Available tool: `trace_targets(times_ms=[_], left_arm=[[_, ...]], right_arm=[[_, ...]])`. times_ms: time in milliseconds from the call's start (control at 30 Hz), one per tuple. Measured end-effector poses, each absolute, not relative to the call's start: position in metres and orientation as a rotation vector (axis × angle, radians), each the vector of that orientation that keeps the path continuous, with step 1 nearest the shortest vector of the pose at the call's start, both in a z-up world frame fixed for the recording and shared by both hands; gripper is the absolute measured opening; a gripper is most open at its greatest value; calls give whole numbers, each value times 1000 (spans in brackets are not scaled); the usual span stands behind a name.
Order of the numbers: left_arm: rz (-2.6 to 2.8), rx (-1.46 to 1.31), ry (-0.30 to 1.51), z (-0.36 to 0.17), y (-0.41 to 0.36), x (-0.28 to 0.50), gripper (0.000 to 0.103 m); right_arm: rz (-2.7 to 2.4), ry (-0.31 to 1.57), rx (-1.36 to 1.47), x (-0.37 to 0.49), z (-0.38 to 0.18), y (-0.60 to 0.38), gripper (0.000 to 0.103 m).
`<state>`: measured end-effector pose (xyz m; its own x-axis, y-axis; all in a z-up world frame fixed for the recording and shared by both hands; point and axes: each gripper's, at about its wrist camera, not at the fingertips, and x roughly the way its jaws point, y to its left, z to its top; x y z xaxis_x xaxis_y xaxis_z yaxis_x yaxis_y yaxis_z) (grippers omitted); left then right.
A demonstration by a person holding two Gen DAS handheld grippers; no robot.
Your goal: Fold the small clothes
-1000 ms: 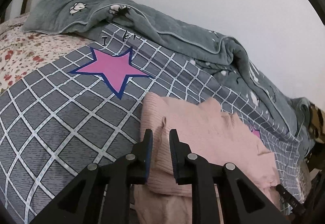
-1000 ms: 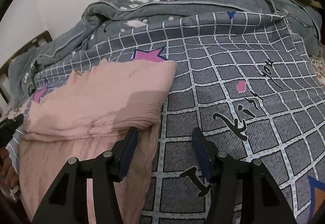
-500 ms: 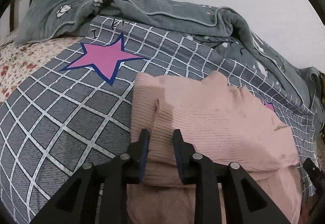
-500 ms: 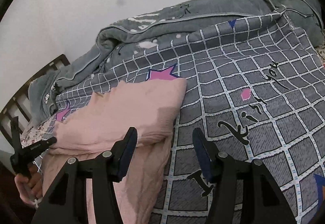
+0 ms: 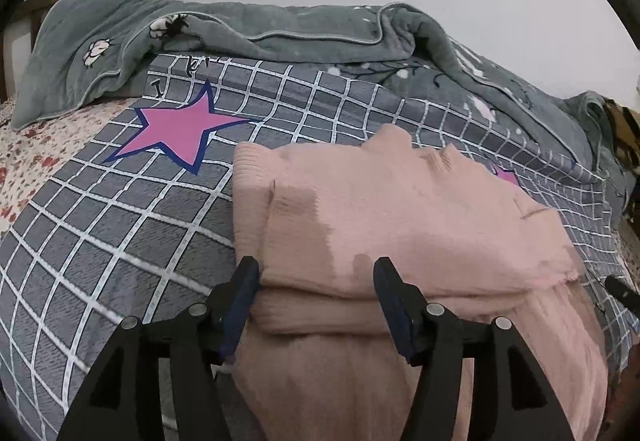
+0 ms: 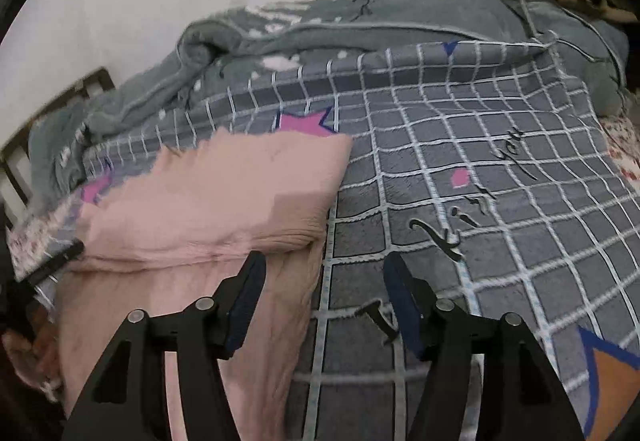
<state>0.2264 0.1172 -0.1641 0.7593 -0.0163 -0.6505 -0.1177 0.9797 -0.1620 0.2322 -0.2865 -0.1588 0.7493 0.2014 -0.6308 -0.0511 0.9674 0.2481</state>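
Sweater (image 5: 400, 209), pink and folded over, lies on my checked bed (image 5: 120, 225); both hand-held grippers, left (image 5: 316, 281) and right (image 6: 326, 273), gape wide, holding nothing.

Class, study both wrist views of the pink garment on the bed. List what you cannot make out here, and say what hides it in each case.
- Pink garment, lower part: cut off by the bottom edge and covered by the open left tongs in the left wrist view.
- Its layers beneath the fold: hidden by the top layer.
- Its left edge in the right wrist view: motion blurred.
- Checked blanket lettering: partly behind the open right tongs.
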Motion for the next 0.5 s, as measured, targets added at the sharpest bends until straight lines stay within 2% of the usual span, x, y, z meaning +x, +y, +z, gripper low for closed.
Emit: trace_targets(times_ms=[100,200,333,367,500], left_arm=[[38,-236,705,-161,120,213,58],[16,-276,699,-161,118,193,58],[-10,-244,703,-165,110,151,58],[-15,-227,695,-165,109,137,58],[-26,-207,688,-164,111,97,58]], right_arm=[[139,665,257,211,-145,-293,70],[135,654,276,186,-145,-296,72],[183,761,238,156,-160,-291,71],[192,781,232,144,-162,-289,70],[246,796,143,94,-166,-275,56]])
